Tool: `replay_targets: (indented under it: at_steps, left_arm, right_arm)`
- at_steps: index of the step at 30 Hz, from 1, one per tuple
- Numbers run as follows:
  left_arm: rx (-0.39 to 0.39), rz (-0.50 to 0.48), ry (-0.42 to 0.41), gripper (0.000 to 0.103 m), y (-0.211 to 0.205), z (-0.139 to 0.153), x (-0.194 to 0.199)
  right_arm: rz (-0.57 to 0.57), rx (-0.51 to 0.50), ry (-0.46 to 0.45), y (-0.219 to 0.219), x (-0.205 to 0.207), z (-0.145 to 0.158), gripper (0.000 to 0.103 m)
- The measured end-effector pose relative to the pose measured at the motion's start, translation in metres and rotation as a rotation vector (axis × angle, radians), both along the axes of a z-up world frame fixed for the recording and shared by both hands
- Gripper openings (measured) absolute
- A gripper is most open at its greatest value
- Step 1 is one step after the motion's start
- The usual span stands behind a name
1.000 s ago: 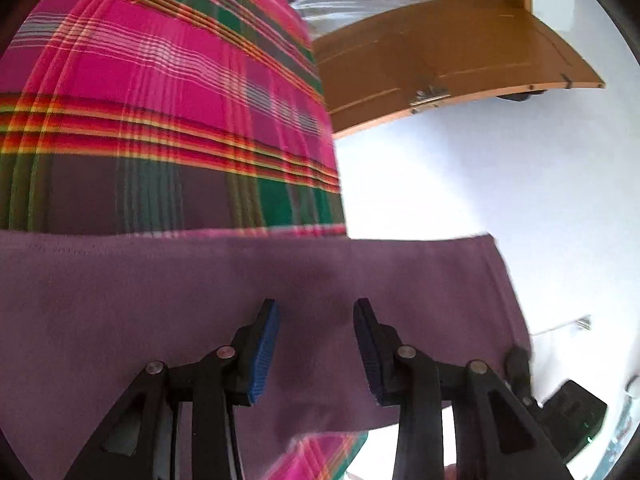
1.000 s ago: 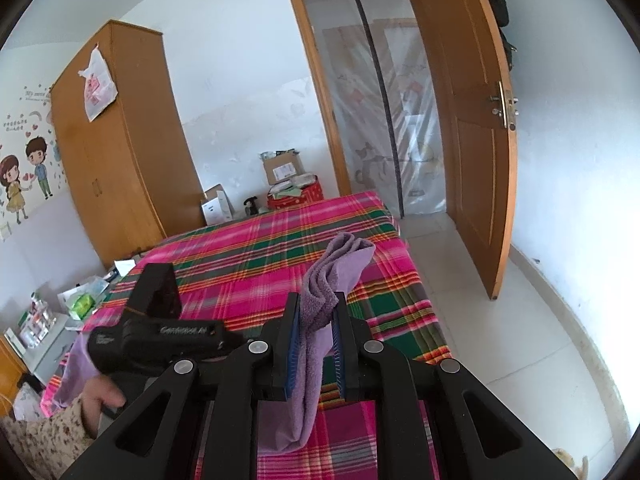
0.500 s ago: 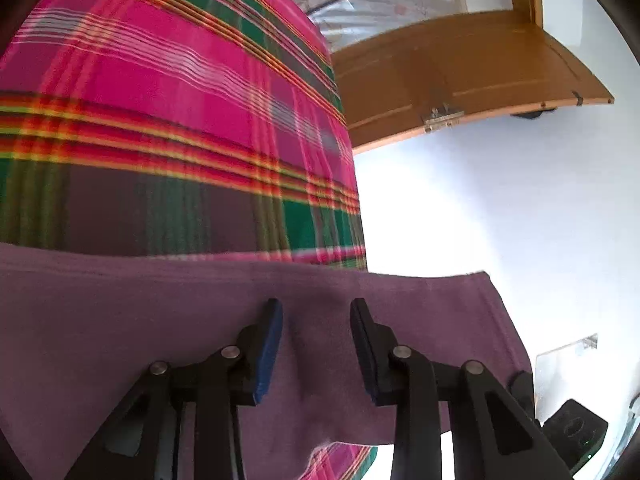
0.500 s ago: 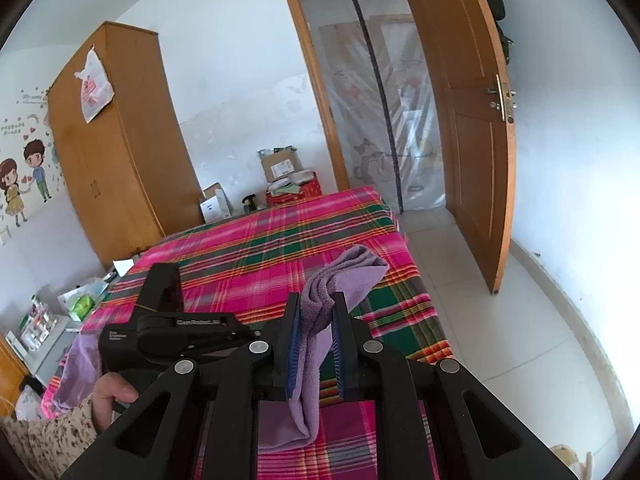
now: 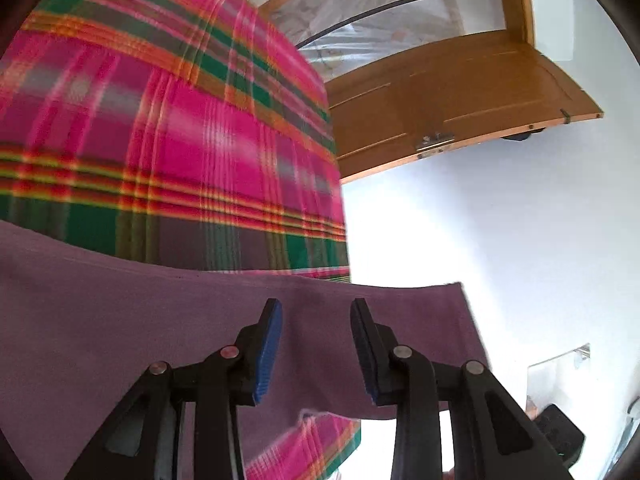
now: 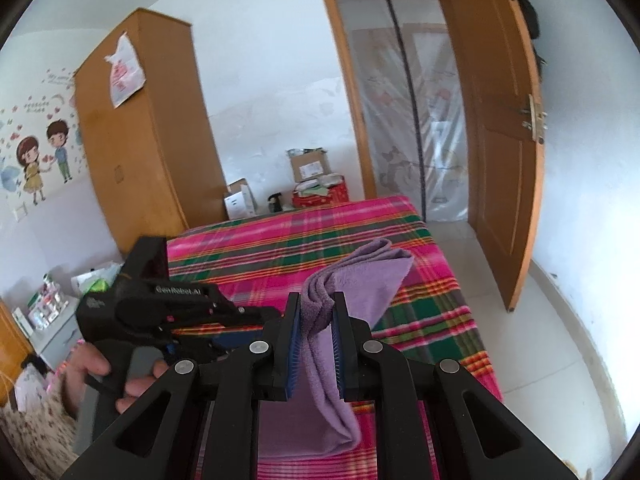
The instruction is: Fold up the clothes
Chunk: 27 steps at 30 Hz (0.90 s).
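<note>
Right tongs (image 6: 315,344) pinch bunched cloth (image 6: 360,280) above bed (image 6: 420,320); left tongs (image 5: 316,344) gape, holding nothing. Risk — thin bite slips, fold collapses.

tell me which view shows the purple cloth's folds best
The right wrist view. There the cloth shows bunched, layered folds pinched in the right hand-held gripper, hanging over the bed. The left wrist view shows only a flat, stretched span of cloth behind the open left hand-held gripper.
</note>
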<state>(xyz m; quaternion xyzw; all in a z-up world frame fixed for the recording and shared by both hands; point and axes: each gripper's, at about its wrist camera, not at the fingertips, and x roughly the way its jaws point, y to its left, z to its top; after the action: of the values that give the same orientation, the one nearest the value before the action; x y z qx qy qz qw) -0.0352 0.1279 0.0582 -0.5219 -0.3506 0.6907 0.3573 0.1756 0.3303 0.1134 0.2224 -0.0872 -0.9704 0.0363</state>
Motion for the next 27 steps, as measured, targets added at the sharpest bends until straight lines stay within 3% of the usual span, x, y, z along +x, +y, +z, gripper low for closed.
replay_targets:
  at_steps: [9, 14, 18, 27]
  left_arm:
    - [0.023, 0.041, 0.100, 0.037, -0.058, 0.047, 0.023]
    - [0.006, 0.074, 0.120, 0.037, -0.074, 0.043, 0.028]
    - [-0.051, 0.114, 0.145, 0.037, -0.086, 0.038, 0.030]
    - [-0.083, 0.124, 0.109, 0.037, -0.100, 0.020, 0.028]
  right_arm:
    - [0.112, 0.056, -0.010, -0.055, -0.012, -0.003, 0.014]
    - [0.172, 0.117, -0.042, -0.090, -0.019, -0.016, 0.014]
    - [0.215, 0.135, -0.079, -0.111, -0.022, -0.035, 0.014]
    - [0.251, 0.151, -0.179, -0.140, -0.036, -0.083, 0.014]
